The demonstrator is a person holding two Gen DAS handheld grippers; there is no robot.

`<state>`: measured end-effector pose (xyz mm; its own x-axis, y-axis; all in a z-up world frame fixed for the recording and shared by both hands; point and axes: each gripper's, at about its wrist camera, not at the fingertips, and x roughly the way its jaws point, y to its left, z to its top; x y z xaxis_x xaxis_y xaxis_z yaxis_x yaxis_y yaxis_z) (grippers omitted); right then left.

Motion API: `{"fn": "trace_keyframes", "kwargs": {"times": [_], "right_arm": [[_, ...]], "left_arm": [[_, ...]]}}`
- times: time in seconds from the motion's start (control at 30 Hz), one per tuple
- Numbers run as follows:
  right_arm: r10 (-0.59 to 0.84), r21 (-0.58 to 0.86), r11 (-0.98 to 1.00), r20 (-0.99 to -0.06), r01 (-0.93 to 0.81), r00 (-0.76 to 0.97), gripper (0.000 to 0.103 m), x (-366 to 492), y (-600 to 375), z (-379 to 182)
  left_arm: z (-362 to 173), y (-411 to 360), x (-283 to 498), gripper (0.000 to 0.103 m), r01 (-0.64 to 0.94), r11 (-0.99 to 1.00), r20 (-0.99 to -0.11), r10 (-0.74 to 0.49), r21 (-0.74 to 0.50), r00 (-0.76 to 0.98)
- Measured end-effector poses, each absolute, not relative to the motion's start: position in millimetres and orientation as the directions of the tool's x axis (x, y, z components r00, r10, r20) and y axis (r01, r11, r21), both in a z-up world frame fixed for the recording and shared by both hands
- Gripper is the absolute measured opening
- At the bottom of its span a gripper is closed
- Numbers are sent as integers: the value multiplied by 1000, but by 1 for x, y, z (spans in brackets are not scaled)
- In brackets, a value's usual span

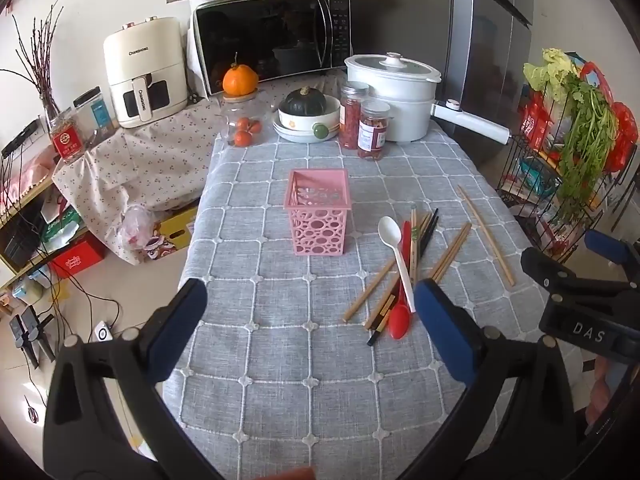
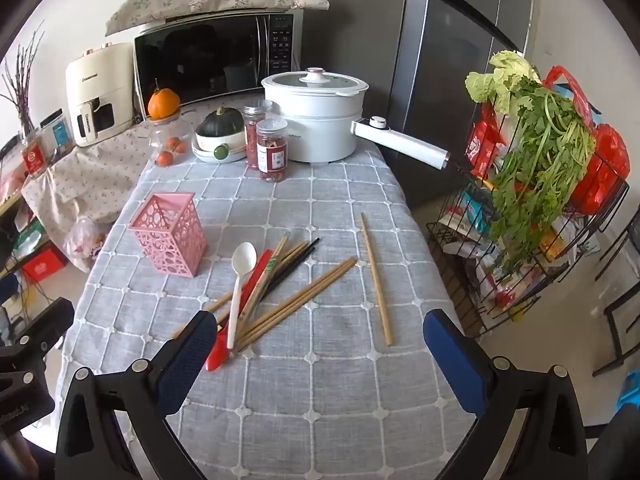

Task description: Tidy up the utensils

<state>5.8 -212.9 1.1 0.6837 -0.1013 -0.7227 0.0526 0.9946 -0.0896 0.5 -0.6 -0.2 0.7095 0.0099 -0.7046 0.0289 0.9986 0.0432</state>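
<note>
Both the left gripper and right gripper gape wide, holding nothing. The red spoon lies half buried under the white spoon and chopsticks (its bowl is partly hidden behind a fingertip in the right view). The pink holder stands upright nearby.

We've got a white pot at the back of the desk, two spice jars beside it, a microwave behind, and greens hanging off the wire rack.
</note>
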Motion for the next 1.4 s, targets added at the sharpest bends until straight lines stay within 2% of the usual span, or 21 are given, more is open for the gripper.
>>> {"fn": "trace_keyframes", "kwargs": {"times": [0.27, 0.3, 1.4], "right_arm": [[-96, -87, 995, -727, 48, 680, 103, 6, -211, 0], [-96, -86, 995, -726, 49, 681, 103, 6, -211, 0], [-87, -65, 996, -715, 58, 694, 103, 3, -211, 2]], "left_arm": [[-3, -6, 3, 103, 17, 996, -699, 46, 83, 714], [-4, -5, -4, 103, 34, 999, -705, 3, 39, 709], [-2, -3, -1, 103, 41, 999, -707, -10, 27, 707]]}}
